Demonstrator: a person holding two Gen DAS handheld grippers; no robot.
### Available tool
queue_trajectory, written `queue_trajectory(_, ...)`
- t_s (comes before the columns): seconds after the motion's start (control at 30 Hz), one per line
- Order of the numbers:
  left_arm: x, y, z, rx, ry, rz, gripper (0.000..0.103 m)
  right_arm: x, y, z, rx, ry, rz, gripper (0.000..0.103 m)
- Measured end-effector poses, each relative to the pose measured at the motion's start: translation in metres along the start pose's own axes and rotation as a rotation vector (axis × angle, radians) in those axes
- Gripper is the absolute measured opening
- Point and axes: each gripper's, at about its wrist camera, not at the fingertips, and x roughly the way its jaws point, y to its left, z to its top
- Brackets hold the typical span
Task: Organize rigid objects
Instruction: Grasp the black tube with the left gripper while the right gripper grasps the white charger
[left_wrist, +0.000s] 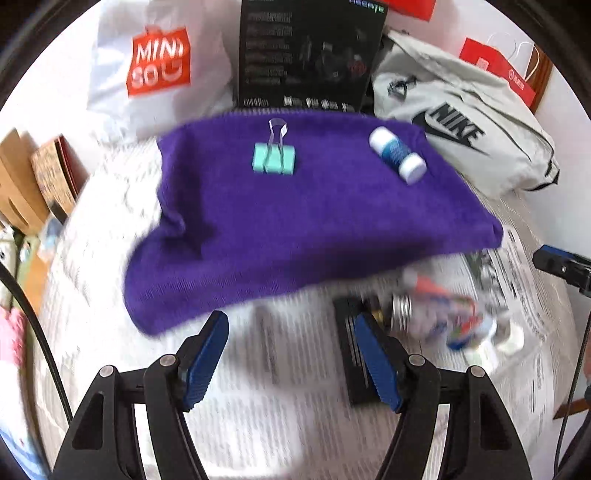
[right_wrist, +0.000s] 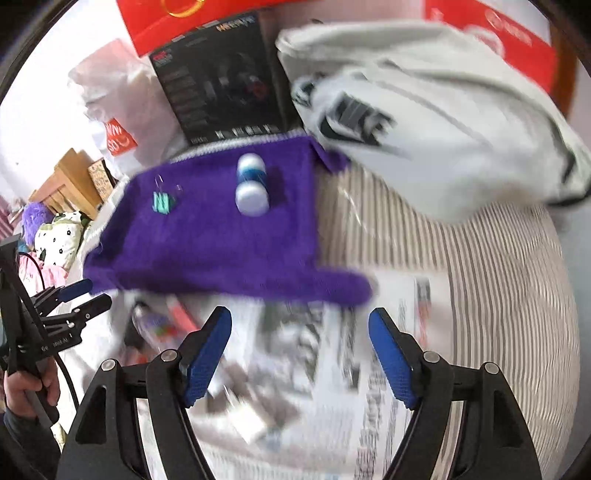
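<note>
A purple cloth (left_wrist: 295, 229) (right_wrist: 214, 247) lies spread over newspaper. On it rest a teal binder clip (left_wrist: 274, 158) (right_wrist: 162, 202) with clear handles and a small white-capped blue bottle (left_wrist: 397, 154) (right_wrist: 252, 184) lying on its side. My left gripper (left_wrist: 291, 354) hangs open over the newspaper in front of the cloth, with nothing between its blue pads. My right gripper (right_wrist: 300, 350) also stands open and empty near the cloth's front edge. A blurred heap of small items (left_wrist: 436, 317) (right_wrist: 162, 325), among them a black flat piece (left_wrist: 351, 354) and some coins, lies on the paper.
Behind the cloth stand a black product box (left_wrist: 306, 55) (right_wrist: 229, 81), a white Miniso bag (left_wrist: 155, 62), a grey Nike bag (left_wrist: 461, 122) (right_wrist: 424, 110) and red paper bags (left_wrist: 498, 70). A hand (right_wrist: 26, 391) holds the left tool at the right wrist view's left edge.
</note>
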Motion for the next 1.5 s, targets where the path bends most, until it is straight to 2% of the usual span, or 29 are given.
queue_trajectory(0.17,0.012,-0.009,-0.012,0.027,0.035,0.017,0.07,-0.002,-0.006,-0.025,0.029,0.024,0.009,0.076)
queue_trajectory(0.57,0.024,-0.028,-0.007,0.08,0.049,0.028,0.07,-0.008,-0.004,-0.042,0.029,0.039,0.011,0.076)
queue_trajectory(0.7,0.027,-0.03,-0.01,0.117,0.055,0.098,0.071,-0.005,0.001,-0.046,0.009,0.049,0.007,0.076)
queue_trajectory(0.83,0.021,-0.021,-0.014,0.103,0.047,0.086,0.071,-0.005,0.004,-0.049,-0.004,0.053,0.003,0.076)
queue_trajectory(1.0,0.02,-0.032,-0.016,0.156,0.027,0.079,0.069,-0.003,0.008,-0.053,-0.023,0.056,0.01,0.076)
queue_trajectory(1.03,0.02,-0.035,-0.015,0.166,0.024,0.078,0.065,-0.003,0.01,-0.055,-0.03,0.055,0.014,0.076)
queue_trajectory(1.1,0.02,-0.04,-0.014,0.169,0.018,0.062,0.048,-0.004,0.013,-0.058,-0.045,0.052,0.021,0.076)
queue_trajectory(1.13,0.02,-0.04,-0.013,0.162,0.018,0.045,0.036,-0.003,0.015,-0.059,-0.056,0.052,0.025,0.076)
queue_trajectory(1.17,0.02,-0.041,-0.013,0.156,0.02,0.026,0.029,-0.002,0.017,-0.061,-0.074,0.056,0.032,0.076)
queue_trajectory(1.27,0.019,-0.045,-0.013,0.166,0.018,0.024,0.021,0.002,0.025,-0.066,-0.117,0.056,0.048,0.076)
queue_trajectory(1.4,0.018,-0.045,-0.014,0.16,0.015,0.019,0.021,0.011,0.033,-0.068,-0.174,0.06,0.064,0.076)
queue_trajectory(1.5,0.018,-0.044,-0.014,0.151,0.019,0.013,0.021,0.019,0.037,-0.069,-0.211,0.07,0.056,0.072)
